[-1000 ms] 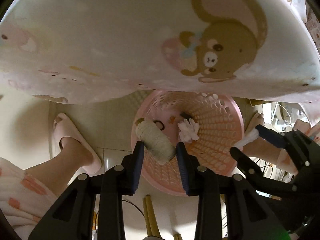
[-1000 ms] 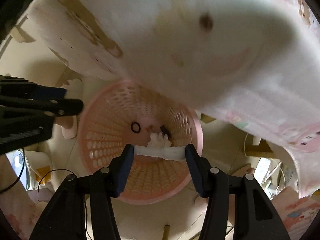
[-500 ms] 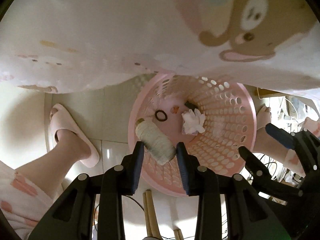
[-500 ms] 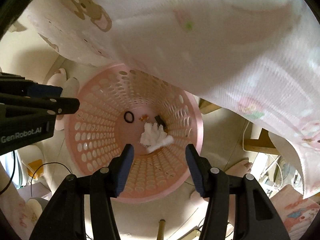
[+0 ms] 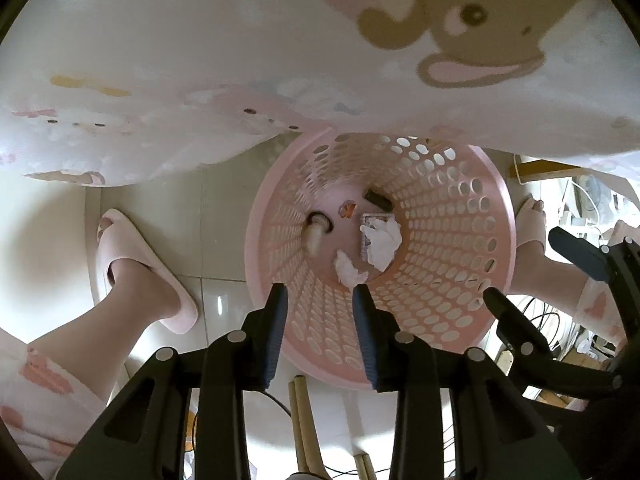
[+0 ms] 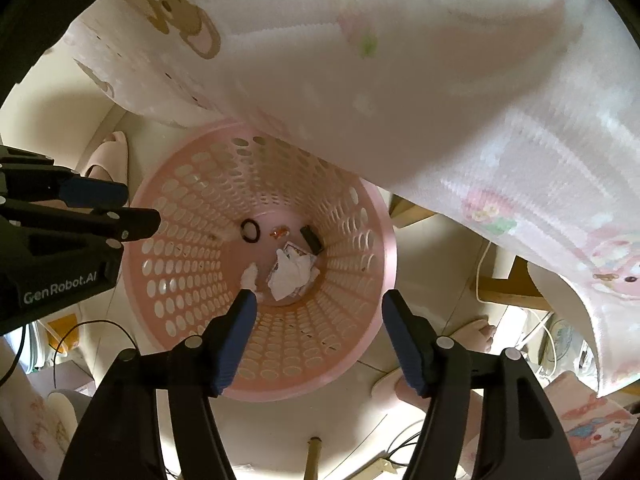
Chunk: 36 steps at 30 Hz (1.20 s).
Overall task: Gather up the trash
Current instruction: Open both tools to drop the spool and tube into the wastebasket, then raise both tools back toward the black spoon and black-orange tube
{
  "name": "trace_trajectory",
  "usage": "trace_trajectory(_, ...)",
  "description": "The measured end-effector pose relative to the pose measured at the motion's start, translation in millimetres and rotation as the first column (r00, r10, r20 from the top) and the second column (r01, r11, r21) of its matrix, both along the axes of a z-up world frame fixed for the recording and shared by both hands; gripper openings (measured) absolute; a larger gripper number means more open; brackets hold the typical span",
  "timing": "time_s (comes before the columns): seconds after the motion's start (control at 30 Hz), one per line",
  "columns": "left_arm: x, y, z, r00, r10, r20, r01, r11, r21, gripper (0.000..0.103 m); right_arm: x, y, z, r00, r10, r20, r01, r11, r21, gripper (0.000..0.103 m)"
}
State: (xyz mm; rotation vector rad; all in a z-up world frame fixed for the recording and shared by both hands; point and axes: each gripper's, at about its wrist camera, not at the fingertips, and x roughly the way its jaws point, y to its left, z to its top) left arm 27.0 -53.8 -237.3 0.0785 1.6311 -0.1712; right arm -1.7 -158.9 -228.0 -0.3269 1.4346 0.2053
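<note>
A pink perforated waste basket stands on the tiled floor under a cartoon-print tablecloth. At its bottom lie crumpled white tissues, a white paper piece, a beige thread spool, a black ring, an orange scrap and a dark block. My left gripper is open and empty above the basket's near rim. My right gripper is open and empty above the basket.
The tablecloth hangs over the basket's far side. The person's feet in pink slippers stand on both sides of the basket. Wooden furniture legs, cables and clutter lie nearby.
My left gripper let go of the thread spool, which fell into the basket. My right gripper released the white paper roll earlier and stays open. Both grippers moved over the basket.
</note>
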Motion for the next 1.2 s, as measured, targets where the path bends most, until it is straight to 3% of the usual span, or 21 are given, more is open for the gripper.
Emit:
trace_trajectory(0.27,1.0,5.2,15.2,0.999,0.022,0.047,-0.022,1.0,0.003,0.042,-2.4,1.2,12.5,1.0,0.013,0.028,-0.013,1.0,0.014,0.068)
trace_trajectory(0.63,-0.5,15.7,76.9,0.964,0.04,0.261,-0.042,0.999,0.003,0.046,-15.4,4.3,68.5,0.981,0.037,0.188,-0.049,0.997,0.059,0.068)
trace_trajectory(0.73,-2.8,16.5,97.8,0.934,0.038,0.355,-0.048,0.999,0.02,0.046,-20.4,2.0,92.3,0.966,0.026,0.257,-0.05,0.995,0.088,0.068)
trace_trajectory(0.87,-7.4,13.2,127.4,0.874,0.02,0.485,-0.036,0.999,0.023,0.046,-26.1,-2.9,122.9,0.935,0.002,0.355,-0.05,0.991,0.127,0.068)
trace_trajectory(1.0,-11.1,16.5,147.3,0.831,0.043,0.555,-0.039,0.999,-0.019,0.047,-33.9,-11.0,153.5,0.896,-0.035,0.443,-0.049,0.983,0.176,0.068)
trace_trajectory(1.2,-15.1,20.4,167.9,0.761,0.066,0.646,-0.069,0.997,-0.022,0.054,-40.5,-21.9,189.3,0.83,-0.096,0.55,-0.06,0.964,0.259,0.072)
